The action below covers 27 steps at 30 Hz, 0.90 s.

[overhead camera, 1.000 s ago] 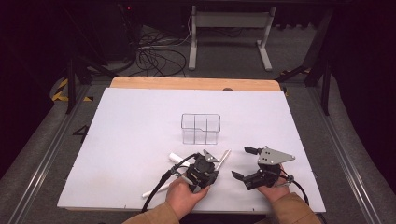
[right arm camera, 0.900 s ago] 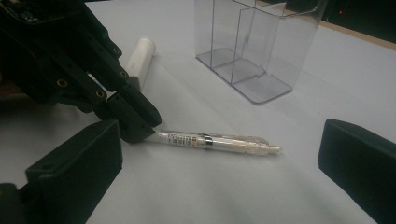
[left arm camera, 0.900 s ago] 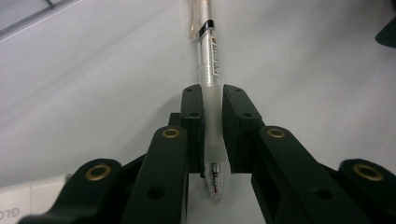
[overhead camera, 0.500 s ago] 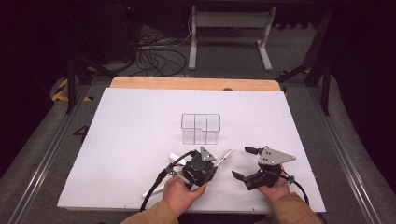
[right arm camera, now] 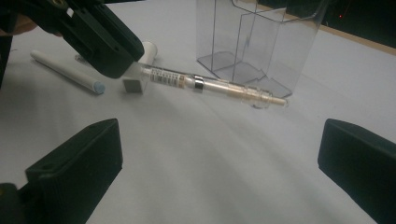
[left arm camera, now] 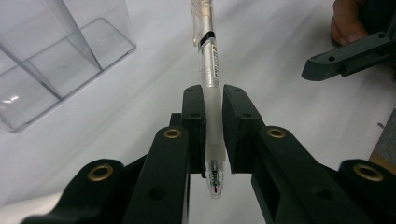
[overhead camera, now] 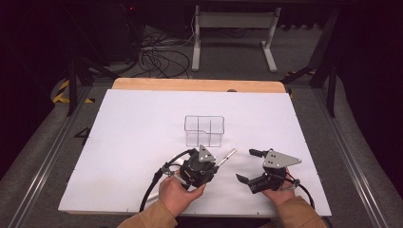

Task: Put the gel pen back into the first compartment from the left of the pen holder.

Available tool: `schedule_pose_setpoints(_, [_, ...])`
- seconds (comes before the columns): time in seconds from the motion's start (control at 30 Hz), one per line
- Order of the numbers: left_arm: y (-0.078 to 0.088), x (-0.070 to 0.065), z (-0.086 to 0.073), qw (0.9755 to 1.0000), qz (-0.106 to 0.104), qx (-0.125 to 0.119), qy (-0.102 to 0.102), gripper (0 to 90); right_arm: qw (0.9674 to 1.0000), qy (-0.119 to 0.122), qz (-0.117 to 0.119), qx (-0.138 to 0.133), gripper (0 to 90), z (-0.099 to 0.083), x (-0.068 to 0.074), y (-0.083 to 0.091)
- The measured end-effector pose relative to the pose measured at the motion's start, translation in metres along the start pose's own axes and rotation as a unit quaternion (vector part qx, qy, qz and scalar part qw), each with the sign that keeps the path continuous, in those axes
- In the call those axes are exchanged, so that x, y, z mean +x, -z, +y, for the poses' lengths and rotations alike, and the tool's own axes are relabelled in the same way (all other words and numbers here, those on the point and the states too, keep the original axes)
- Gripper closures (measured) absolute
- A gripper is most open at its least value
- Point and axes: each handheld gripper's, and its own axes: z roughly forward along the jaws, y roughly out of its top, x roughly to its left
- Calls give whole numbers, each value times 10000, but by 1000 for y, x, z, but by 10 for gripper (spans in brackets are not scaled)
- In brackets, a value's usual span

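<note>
My left gripper (overhead camera: pixel 213 167) (left arm camera: pixel 214 135) is shut on a clear pen (left arm camera: pixel 209 79) and holds it off the white table, the pen's capped end pointing away toward the right (overhead camera: pixel 228 155). In the right gripper view the pen (right arm camera: pixel 210 86) hangs tilted in front of a clear divided organizer (right arm camera: pixel 257 42), with the left gripper (right arm camera: pixel 93 32) at upper left. The organizer (overhead camera: pixel 204 130) stands just beyond both grippers. My right gripper (overhead camera: pixel 248 166) (right arm camera: pixel 219 163) rests low near the table's front, open, with nothing between its jaws.
A white stick with a bluish tip (right arm camera: pixel 65 72), a small grey block (right arm camera: pixel 133 85) and a white cylinder (right arm camera: pixel 147 49) lie on the sheet under the left gripper. The white sheet (overhead camera: pixel 142 123) covers the table; a wooden strip (overhead camera: pixel 190 84) borders its far edge.
The left gripper has risen a little with the pen clamped in it. The right gripper has stayed where it was.
</note>
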Motion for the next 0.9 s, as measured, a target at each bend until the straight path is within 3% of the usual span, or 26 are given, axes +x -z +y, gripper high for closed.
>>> schedule_pose_setpoints(0.43, [44, 13, 8, 9994, -324, -44, -143, 799, 10000, -14, 16, 22, 2, 0, 0, -1])
schedule_pose_setpoints(0.67, [59, 20, 10, 9989, -374, 42, -268, 799, 10000, -43, 20, 44, 2, -1, 0, -2])
schedule_pose_setpoints(0.9, [69, 28, 15, 9983, -526, 82, -252, 799, 10000, -55, 26, 49, 2, -1, 0, -2])
